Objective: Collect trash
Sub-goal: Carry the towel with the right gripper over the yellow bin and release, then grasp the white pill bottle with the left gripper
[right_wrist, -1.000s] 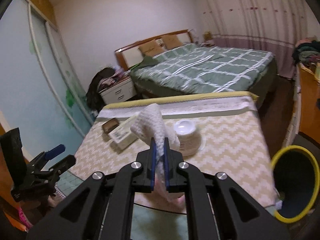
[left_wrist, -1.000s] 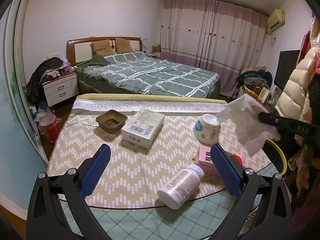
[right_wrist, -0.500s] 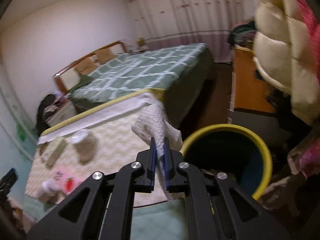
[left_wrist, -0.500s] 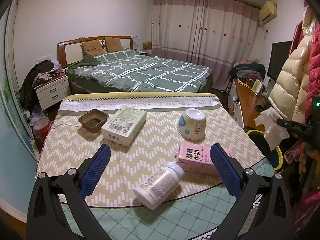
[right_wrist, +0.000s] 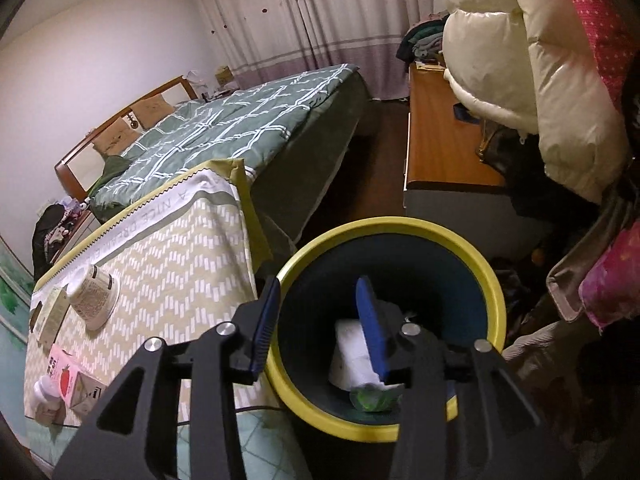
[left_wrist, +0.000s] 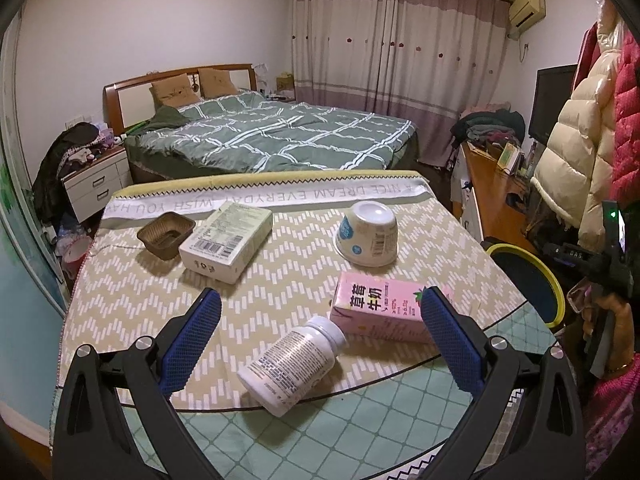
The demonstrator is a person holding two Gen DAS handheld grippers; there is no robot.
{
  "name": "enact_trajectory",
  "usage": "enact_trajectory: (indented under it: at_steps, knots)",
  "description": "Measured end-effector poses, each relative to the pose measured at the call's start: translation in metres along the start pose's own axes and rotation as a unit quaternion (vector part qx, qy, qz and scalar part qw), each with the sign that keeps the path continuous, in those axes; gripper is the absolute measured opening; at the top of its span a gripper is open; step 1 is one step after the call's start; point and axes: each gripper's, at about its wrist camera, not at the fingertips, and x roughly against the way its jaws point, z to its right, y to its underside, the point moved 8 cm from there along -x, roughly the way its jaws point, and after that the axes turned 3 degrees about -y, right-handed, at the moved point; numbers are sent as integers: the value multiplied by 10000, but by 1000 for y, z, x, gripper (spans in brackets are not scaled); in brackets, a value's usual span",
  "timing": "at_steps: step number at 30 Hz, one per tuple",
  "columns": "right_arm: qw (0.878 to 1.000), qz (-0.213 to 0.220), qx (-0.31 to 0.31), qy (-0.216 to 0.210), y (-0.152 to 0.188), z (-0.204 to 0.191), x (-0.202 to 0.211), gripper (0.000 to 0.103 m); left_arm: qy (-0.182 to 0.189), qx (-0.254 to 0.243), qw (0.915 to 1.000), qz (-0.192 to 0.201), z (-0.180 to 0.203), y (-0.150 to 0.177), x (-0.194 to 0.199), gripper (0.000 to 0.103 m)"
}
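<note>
My right gripper is open and empty above the yellow-rimmed trash bin. White tissue lies inside the bin with a green scrap. My left gripper is open and empty over the table's near edge. Between its fingers lie a white pill bottle on its side and a pink milk carton. Farther back are an upturned paper cup, a pale box and a brown tray. The bin's rim also shows at the right of the table.
A zigzag-patterned cloth covers the table. A bed stands behind it, a nightstand at the left. A wooden desk and hanging puffy coats crowd the right side by the bin.
My right gripper swung from over the table to above the bin, opened, and the tissue dropped in. My left gripper stayed open and shifted slightly over the table.
</note>
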Motion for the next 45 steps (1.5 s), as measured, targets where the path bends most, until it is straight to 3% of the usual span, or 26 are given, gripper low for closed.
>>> enact_trajectory:
  at_steps: [8,16,23,29,33,39,42,45]
  knots:
    - [10000,14,44,-54,-1,-10,3,40,39,-6,9998,-170,-6,14,-15,98]
    - [9998,-13,108,-159,0,-18,2,40,32,89,9981,-606,-24,37,-47,98]
    - [9997,-55,121,-193,2,-21,-2,40,484,161,9925,-1116,-19,59,-72,98]
    - [9996,-65,122,-232,2,-23,-3,40,497,63,9912,-1228,-16,64,-81,98]
    - [9995,-67,118,-268,2,-23,-3,40,558,-4,9899,-1302,-13,65,-85,89]
    - [9994,-94,102,-316,4,-21,-4,40,630,-300,9878,-1390,-6,66,-88,68]
    - [9994,-87,82,-328,5,-20,-3,40,653,-451,9863,-1445,1,68,-86,65]
    - [9993,-82,70,-353,6,-20,-3,40,702,-456,9851,-1504,5,70,-83,52]
